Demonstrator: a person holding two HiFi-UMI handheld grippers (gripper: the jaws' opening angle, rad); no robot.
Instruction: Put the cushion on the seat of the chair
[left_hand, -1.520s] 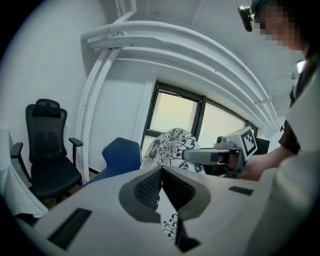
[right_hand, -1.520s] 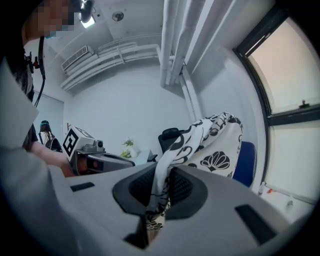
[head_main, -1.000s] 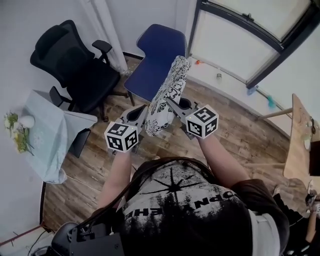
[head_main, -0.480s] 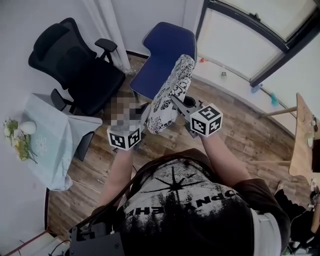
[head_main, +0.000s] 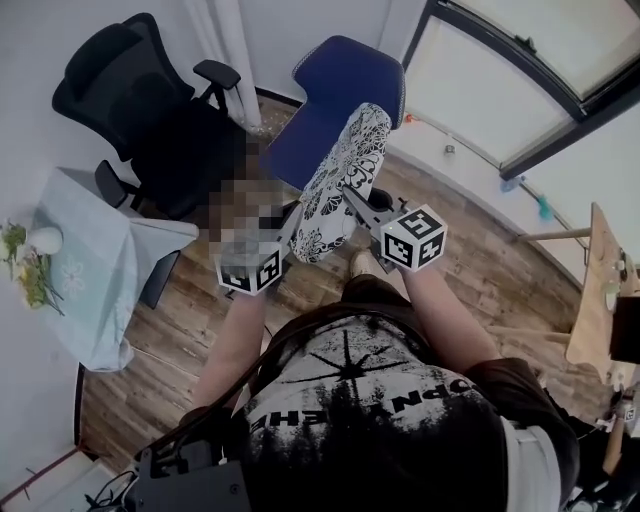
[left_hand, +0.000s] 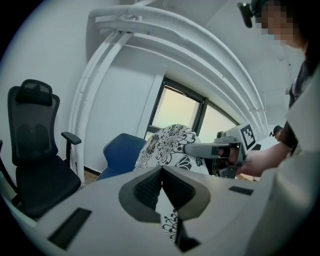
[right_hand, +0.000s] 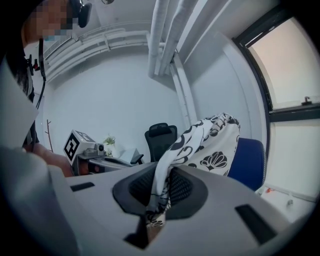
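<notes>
Both grippers had the cushion by its cover alone. The left gripper was pressed together on a fold of the flowered fabric, and the right gripper pinched a matching fold. The cushion stood on edge between them, held up just in front of the blue chair and not yet laid on its seat. The likeliest trouble seemed to be the thin grip: if one hand led the other or the cover stretched, a fold could slide out and the cushion would swing or drop to the wooden floor. Lowered while upright, it could also lean against the backrest or overhang the near edge and tip off (it needed to go down flat). The seat looked smooth and slightly dished, with no arms to catch a gripper. To the left stood a black office chair, near enough that its armrest might hinder the left hand. Further left was a small table under a pale cloth with flowers. White walls and a dark-framed window closed the far side.
</notes>
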